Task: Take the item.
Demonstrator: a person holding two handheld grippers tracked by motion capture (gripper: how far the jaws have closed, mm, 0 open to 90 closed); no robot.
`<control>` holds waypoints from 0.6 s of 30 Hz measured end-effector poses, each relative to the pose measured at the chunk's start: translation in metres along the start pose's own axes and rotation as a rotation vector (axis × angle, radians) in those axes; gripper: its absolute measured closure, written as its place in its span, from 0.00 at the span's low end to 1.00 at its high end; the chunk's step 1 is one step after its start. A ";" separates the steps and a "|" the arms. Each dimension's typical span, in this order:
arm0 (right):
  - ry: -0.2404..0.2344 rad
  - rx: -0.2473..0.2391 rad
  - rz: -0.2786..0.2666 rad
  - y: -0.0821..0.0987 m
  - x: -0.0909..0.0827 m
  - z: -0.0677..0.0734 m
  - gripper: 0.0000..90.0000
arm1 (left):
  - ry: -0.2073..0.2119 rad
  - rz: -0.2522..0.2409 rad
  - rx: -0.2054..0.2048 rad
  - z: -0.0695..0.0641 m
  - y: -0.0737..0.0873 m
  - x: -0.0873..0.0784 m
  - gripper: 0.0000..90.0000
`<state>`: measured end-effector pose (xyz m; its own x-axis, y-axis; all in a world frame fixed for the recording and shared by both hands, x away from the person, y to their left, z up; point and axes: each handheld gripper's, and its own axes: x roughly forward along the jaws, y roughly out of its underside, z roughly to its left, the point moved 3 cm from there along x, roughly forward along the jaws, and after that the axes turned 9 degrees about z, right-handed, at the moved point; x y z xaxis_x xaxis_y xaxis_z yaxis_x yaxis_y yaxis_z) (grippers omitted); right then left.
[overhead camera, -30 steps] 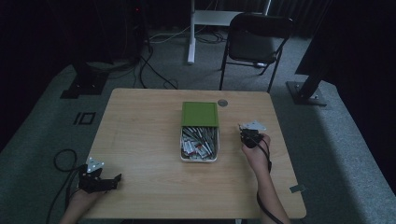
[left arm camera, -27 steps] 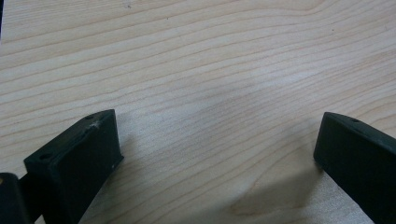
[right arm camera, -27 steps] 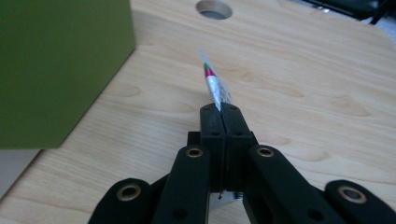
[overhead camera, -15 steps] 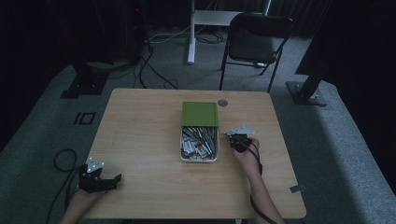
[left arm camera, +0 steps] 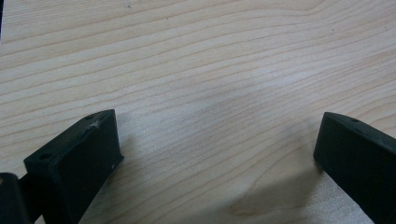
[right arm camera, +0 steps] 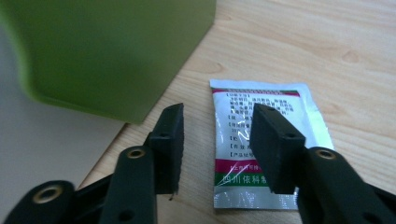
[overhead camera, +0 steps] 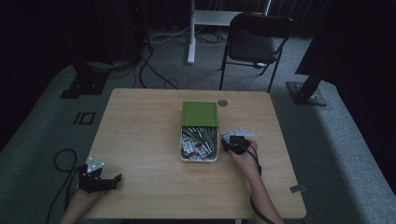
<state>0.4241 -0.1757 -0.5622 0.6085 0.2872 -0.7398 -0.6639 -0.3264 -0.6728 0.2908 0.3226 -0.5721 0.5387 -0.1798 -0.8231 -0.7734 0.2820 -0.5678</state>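
Table (overhead camera: 140, 140): bare wood over most of it; the work sits right of centre.
Box (overhead camera: 200, 140): white, full of sachets, its green lid (overhead camera: 200, 114) lying over the far half. In my right gripper view the green wall (right arm camera: 107, 51) looms just left of my jaws.
Right gripper (overhead camera: 236, 142): a second ago it was farther out on the table; now it sits close beside the box's right wall. Its jaws have just been opening and stand about half apart, pressing on nothing.
Sachet (right arm camera: 261, 140): flat on the wood beside the box, under my right jaw. I judge I have just let it go, though the overhead view is too dim to confirm it.
Meaning: one sachet set out; next would be another from the box.
Left gripper (overhead camera: 100, 179): parked at the near left corner, jaws wide over bare wood, unmoved.
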 end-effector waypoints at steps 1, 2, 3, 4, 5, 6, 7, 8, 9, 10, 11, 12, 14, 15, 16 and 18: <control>-0.005 -0.008 -0.004 0.000 -0.001 0.000 0.58 | 0.000 0.000 0.000 0.000 0.000 0.000 0.01; -0.009 -0.007 -0.005 0.000 -0.003 0.000 0.57 | 0.000 0.000 0.000 0.000 0.000 0.000 0.01; -0.008 -0.006 -0.014 -0.001 -0.005 0.000 0.56 | 0.000 0.000 0.000 0.000 0.000 0.000 0.01; -0.010 -0.008 -0.017 -0.001 -0.006 -0.001 0.54 | 0.000 0.000 0.000 0.000 0.000 0.000 0.01; -0.008 -0.003 -0.022 -0.001 -0.008 -0.001 0.53 | 0.000 0.000 0.000 0.000 0.000 0.000 0.01; -0.009 -0.002 -0.027 -0.001 -0.010 -0.002 0.52 | 0.000 0.000 0.000 0.000 0.000 0.000 0.01; -0.015 -0.001 -0.027 -0.001 -0.012 -0.003 0.50 | 0.000 0.000 0.000 0.000 0.000 0.000 0.01; -0.017 0.001 -0.024 0.000 -0.013 -0.003 0.48 | 0.000 0.000 0.000 0.000 0.000 0.000 0.01; -0.015 -0.007 -0.024 0.000 -0.014 -0.004 0.47 | 0.000 0.000 0.000 0.000 0.000 0.000 0.01; -0.011 -0.012 -0.023 0.001 -0.016 -0.005 0.47 | 0.000 0.000 0.000 0.000 0.000 0.000 0.01; -0.005 -0.011 -0.024 0.001 -0.017 -0.006 0.46 | 0.000 0.000 0.000 0.000 0.000 0.000 0.01; -0.004 -0.002 -0.028 0.002 -0.018 -0.007 0.46 | 0.000 0.000 0.000 0.000 0.000 0.000 0.01; 0.000 0.013 -0.035 0.003 -0.022 -0.011 0.44 | 0.000 0.000 0.000 0.000 0.000 0.000 0.01; 0.002 0.017 -0.038 0.004 -0.023 -0.012 0.43 | 0.000 0.000 0.000 0.000 0.000 0.000 0.01; 0.003 0.023 -0.038 0.005 -0.024 -0.013 0.41 | 0.000 0.000 0.000 0.000 0.000 0.000 0.01; 0.004 0.038 -0.044 0.007 -0.027 -0.017 0.38 | 0.000 0.000 0.000 0.000 0.000 0.000 0.01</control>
<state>0.4105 -0.2011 -0.5461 0.6392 0.2970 -0.7094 -0.6524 -0.2790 -0.7047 0.2908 0.3226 -0.5721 0.5385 -0.1799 -0.8232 -0.7734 0.2821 -0.5676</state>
